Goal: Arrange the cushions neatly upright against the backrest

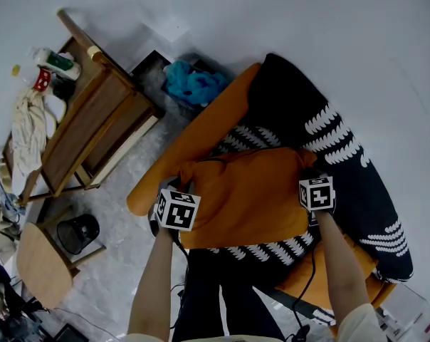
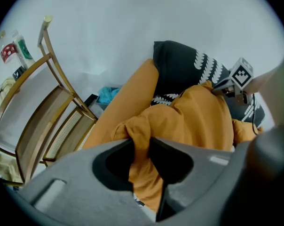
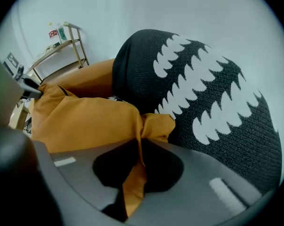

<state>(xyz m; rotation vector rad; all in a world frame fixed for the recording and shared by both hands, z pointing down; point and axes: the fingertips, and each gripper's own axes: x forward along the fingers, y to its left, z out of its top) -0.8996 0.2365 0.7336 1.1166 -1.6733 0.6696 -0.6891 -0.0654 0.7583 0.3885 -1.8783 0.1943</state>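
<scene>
An orange cushion [image 1: 250,191] lies across an orange sofa [image 1: 201,130], on top of a black cushion with white leaf print [image 1: 261,251]. My left gripper [image 1: 178,209] is shut on the orange cushion's left corner; in the left gripper view the fabric [image 2: 137,131] bunches between the jaws [image 2: 141,145]. My right gripper [image 1: 317,193] is shut on the right corner, where a pinched fold of cloth [image 3: 151,126] runs between its jaws [image 3: 138,147]. A second black cushion with white print [image 1: 329,120] [image 3: 203,88] stands behind, against the sofa's far side.
A wooden rack [image 1: 94,120] leans at the left with bottles and a cloth on its top. A blue cloth [image 1: 193,83] lies in a box behind the sofa. A black mesh bin [image 1: 80,230] and a round wooden stool [image 1: 40,262] stand at the lower left.
</scene>
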